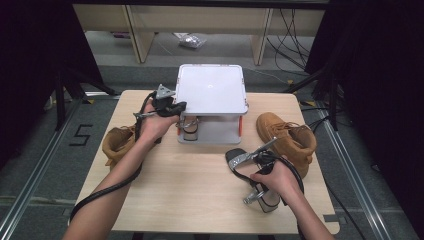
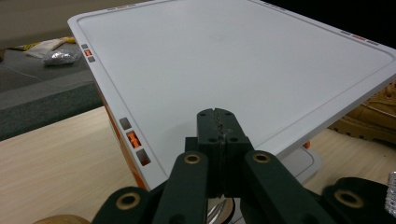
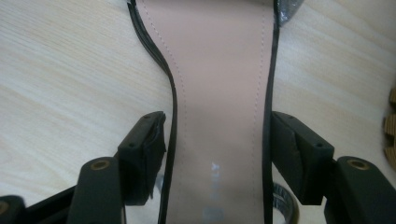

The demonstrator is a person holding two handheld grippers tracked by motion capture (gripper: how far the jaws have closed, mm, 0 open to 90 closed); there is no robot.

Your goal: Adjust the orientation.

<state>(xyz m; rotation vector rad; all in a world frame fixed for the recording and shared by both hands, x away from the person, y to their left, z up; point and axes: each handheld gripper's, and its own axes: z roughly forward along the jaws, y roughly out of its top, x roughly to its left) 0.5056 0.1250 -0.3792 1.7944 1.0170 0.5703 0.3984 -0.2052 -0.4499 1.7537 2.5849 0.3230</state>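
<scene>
A black high-heeled sandal (image 1: 239,160) with a silver toe and a block heel lies at the table's front right. My right gripper (image 1: 257,162) is shut on it. In the right gripper view, the right gripper (image 3: 217,135) has one jaw on each side of the sandal's pink insole (image 3: 219,70), and the pads touch its edges. A matching sandal (image 1: 190,127) stands on the lower shelf of the white two-tier rack (image 1: 210,87). My left gripper (image 1: 180,106) is shut and empty. It hovers at the front left corner of the rack's top shelf (image 2: 224,60), where the left gripper (image 2: 218,116) has its jaws pressed together.
One tan boot (image 1: 117,142) lies at the left edge of the wooden table (image 1: 190,195). Another tan boot (image 1: 290,137) lies at the right, close to my right hand, and its pale sole (image 3: 391,140) shows at the side. Desks and cables stand beyond the table.
</scene>
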